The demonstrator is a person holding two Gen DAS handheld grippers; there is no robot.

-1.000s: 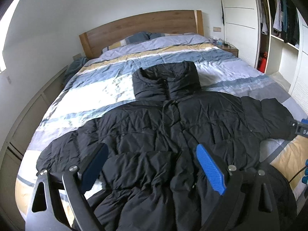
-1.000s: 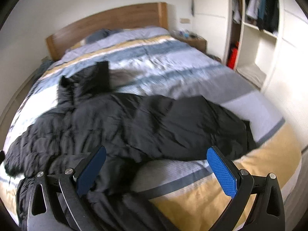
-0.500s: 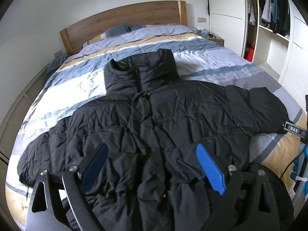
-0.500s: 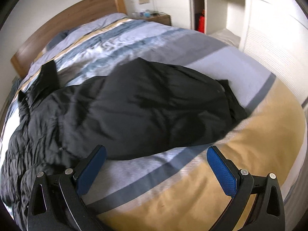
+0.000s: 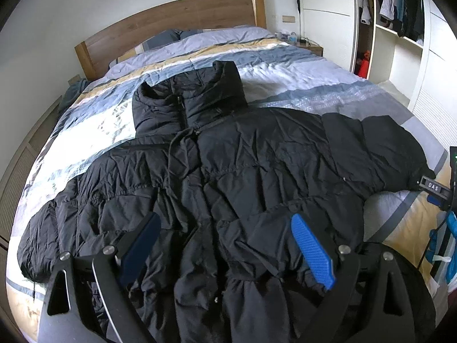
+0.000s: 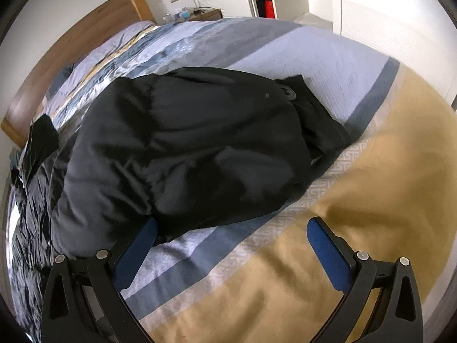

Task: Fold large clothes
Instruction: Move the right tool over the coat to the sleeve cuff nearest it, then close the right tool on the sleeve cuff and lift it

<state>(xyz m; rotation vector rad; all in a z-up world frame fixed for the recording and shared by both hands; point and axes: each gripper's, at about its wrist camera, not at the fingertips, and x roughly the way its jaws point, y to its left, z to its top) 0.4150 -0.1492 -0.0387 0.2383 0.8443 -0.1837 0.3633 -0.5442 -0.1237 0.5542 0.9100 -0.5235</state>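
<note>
A large black puffer jacket (image 5: 234, 171) lies front up on the bed, hood toward the headboard and sleeves spread to both sides. My left gripper (image 5: 225, 245) is open and empty above the jacket's lower front. The jacket's right sleeve (image 6: 185, 148) fills the right wrist view, its cuff (image 6: 320, 120) pointing toward the bed's right edge. My right gripper (image 6: 231, 248) is open and empty, low over the bedspread just in front of the sleeve, with its left finger (image 6: 137, 251) close to the sleeve's edge. The right gripper's body also shows at the right edge of the left wrist view (image 5: 440, 194).
The bed has a striped blue, white and tan cover (image 5: 285, 65) and a wooden headboard (image 5: 171, 28). A nightstand (image 5: 308, 47) stands to the right of the headboard. An open wardrobe with hanging clothes (image 5: 400, 5) lines the right wall. A low cabinet (image 5: 20, 154) runs along the left.
The right gripper has swung right and dropped toward the sleeve, which now fills its view. The left gripper has moved closer over the jacket's front. Both grippers stay open.
</note>
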